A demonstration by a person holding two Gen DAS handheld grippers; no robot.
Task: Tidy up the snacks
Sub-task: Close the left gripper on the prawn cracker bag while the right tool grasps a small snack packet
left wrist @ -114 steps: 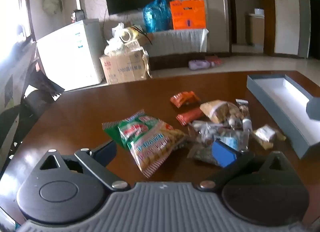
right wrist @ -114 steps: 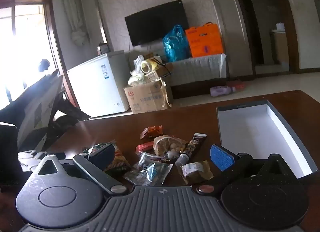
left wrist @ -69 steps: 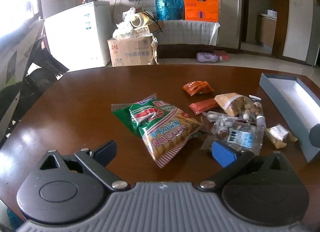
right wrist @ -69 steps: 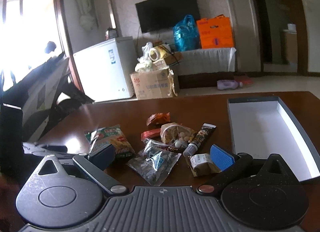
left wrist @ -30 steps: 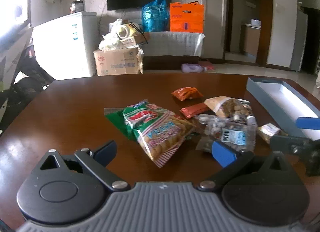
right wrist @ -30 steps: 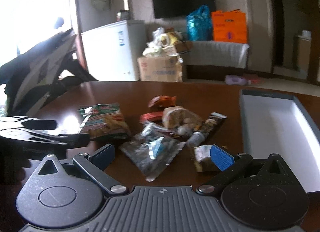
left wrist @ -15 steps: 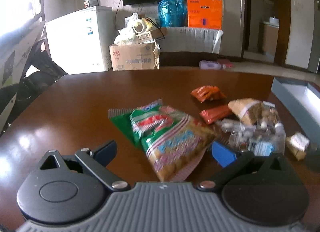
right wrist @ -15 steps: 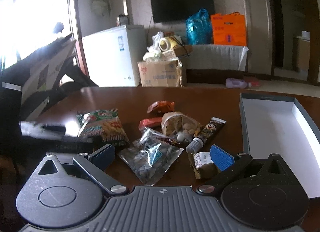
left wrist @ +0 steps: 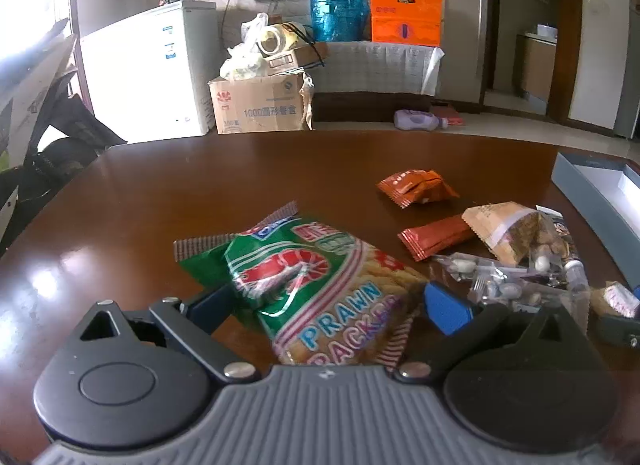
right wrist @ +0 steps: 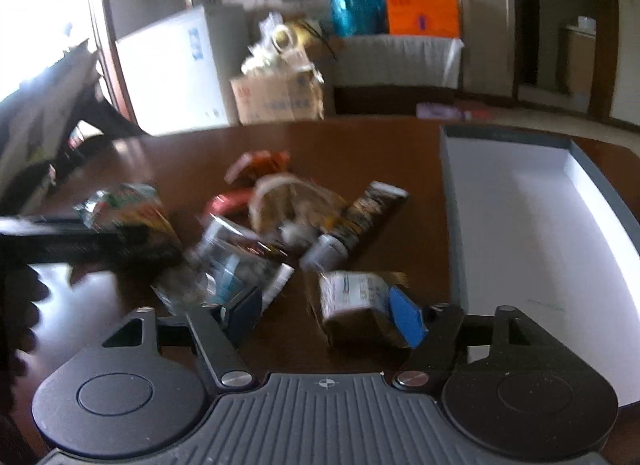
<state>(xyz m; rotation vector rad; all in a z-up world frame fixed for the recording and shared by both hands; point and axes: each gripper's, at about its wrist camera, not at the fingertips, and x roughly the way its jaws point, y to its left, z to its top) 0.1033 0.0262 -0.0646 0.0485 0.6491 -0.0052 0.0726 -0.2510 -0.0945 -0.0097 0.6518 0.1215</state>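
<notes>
On the brown desk (left wrist: 120,201) the snacks lie in a loose heap, and the grey box (right wrist: 520,201) with the white inside stands empty just to the right of them. The left tool (left wrist: 332,301) is spread wide around the near end of the prawn cracker bag (left wrist: 320,285); its pads do not press the bag yet. The right tool (right wrist: 326,313) has just been closing, and the small wrapped snack (right wrist: 352,301) lies between its jaws. Its right pad is at the wrapper, but the picture is blurred and I cannot tell if both pads press it already.

I think the step in hand is to take these two packs and bring them to the box. To do it well, the left tool should grip the flat sealed edge of the bag, not the puffed middle, because crackers break easily and a bag full of air can slip out. The right tool should close gently and lift straight up, so that the clear packet (right wrist: 228,269) and the tube (right wrist: 360,213) beside it are not dragged.

The writing: the bag shows "PRAWN" and under it part of "CRACKERS", with a red prawn drawn above. The carton (left wrist: 260,105) on the floor has "1000" with Chinese characters. The other labels are too small or too blurred to read.
</notes>
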